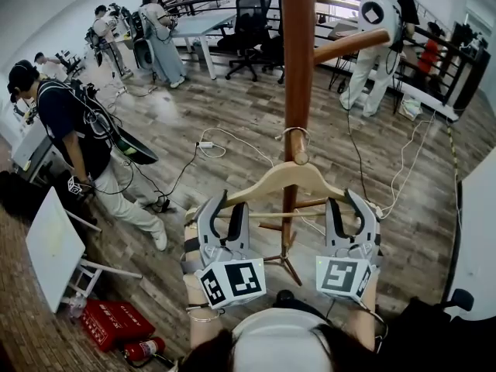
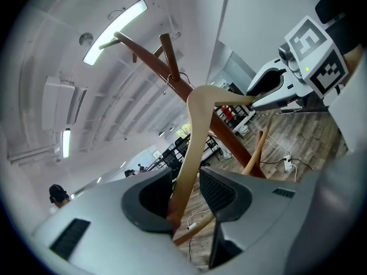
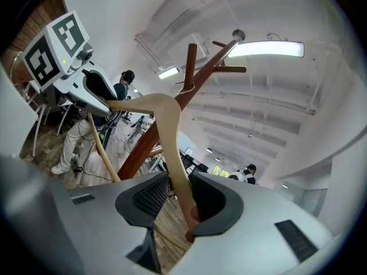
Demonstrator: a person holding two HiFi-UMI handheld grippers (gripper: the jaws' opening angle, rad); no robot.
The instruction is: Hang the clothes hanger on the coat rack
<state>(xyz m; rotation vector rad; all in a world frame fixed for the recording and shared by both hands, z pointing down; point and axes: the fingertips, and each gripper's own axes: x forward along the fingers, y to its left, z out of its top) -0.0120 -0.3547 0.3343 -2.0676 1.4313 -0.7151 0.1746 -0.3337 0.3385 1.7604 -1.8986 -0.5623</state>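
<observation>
A pale wooden clothes hanger (image 1: 294,178) hangs level in front of the brown coat rack pole (image 1: 297,60). Its wire hook (image 1: 294,133) loops over a short peg (image 1: 298,158) that points toward me. My left gripper (image 1: 222,208) is shut on the hanger's left end, and my right gripper (image 1: 350,208) is shut on its right end. In the left gripper view the hanger arm (image 2: 192,142) runs up from between the jaws of the left gripper (image 2: 186,196) toward the rack (image 2: 150,59), with the right gripper (image 2: 269,90) beyond. The right gripper view shows the hanger (image 3: 171,133) rising out of the right gripper (image 3: 180,196).
The rack's feet (image 1: 288,263) stand on wood flooring just ahead of me. Another peg (image 1: 353,43) sticks out to the right, higher up. Cables (image 1: 232,142) trail over the floor. People stand at left (image 1: 77,146) and far right (image 1: 380,45). A white board (image 1: 53,246) and a red box (image 1: 116,324) are at lower left.
</observation>
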